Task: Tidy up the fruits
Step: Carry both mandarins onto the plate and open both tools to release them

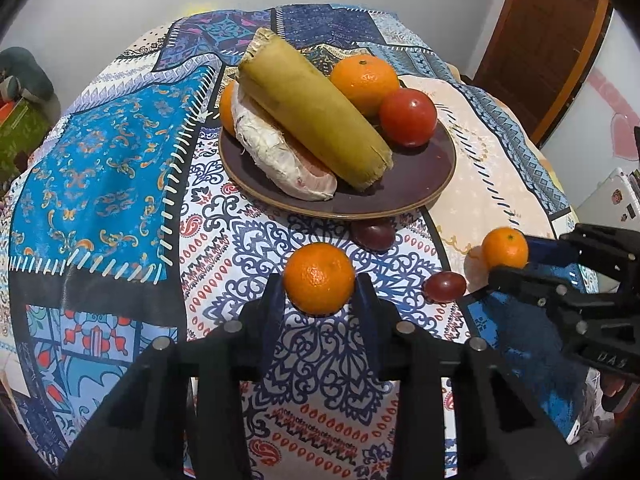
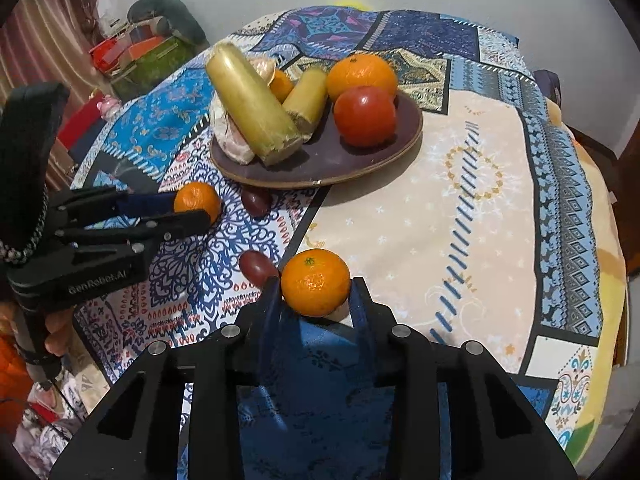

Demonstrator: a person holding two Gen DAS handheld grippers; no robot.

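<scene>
Between the fingers of the left claw one mandarin is pinched; the right claw pinches a second mandarin. Both are held clear of the cloth, probably for carrying to the plate ahead, where other fruit is gathered.

Four tangerines, two grapes
</scene>
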